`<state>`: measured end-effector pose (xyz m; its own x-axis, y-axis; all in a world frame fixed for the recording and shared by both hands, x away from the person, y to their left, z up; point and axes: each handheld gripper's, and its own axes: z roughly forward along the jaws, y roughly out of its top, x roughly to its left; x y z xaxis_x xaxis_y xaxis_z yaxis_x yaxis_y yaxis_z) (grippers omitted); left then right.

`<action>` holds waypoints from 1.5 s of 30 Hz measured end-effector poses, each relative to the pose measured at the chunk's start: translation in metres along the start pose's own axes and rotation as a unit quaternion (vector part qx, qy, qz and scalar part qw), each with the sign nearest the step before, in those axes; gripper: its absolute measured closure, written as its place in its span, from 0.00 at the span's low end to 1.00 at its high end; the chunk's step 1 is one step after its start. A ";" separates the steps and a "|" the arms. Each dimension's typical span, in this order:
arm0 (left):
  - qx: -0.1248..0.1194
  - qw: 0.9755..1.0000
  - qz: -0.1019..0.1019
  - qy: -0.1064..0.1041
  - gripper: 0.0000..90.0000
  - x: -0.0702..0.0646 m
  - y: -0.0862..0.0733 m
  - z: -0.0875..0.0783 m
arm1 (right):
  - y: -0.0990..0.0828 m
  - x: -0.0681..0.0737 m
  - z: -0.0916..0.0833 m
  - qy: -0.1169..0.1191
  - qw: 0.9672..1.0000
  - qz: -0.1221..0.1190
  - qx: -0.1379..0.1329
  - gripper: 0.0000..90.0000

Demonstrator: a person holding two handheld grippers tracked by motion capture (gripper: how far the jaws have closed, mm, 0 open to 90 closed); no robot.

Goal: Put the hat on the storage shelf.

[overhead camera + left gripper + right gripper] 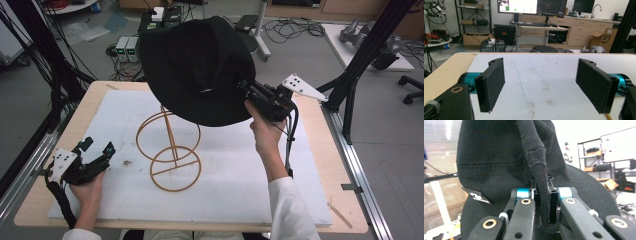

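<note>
High view, near to far: left gripper [95, 152] resting low at worktop [50, 165] near-left edge, jaws spread wide, nothing between pads [492, 83]. Orange wire stand [172, 150] upright mid-worktop on white sheet [240, 175]. Right gripper [247, 92] raised, jaws pinched on brim fold of black hat [197, 67], hat hanging above and just behind stand top. Risk, judged: single-edge pinch lets hat swing or slip; brim catching wire could tip light stand.
</note>
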<state>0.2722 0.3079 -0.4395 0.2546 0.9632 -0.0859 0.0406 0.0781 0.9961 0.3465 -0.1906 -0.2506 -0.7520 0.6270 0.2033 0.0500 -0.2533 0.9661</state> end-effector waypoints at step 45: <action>-0.005 1.000 0.007 0.008 0.26 0.000 0.001 -0.001 | -0.032 0.065 0.029 0.107 0.989 0.057 0.089 0.98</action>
<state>0.2712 0.3086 -0.4386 0.2396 0.9682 -0.0714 0.0281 0.0666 0.9974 0.3147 -0.1206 -0.2642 -0.8553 0.4269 0.2936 0.2441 -0.1679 0.9551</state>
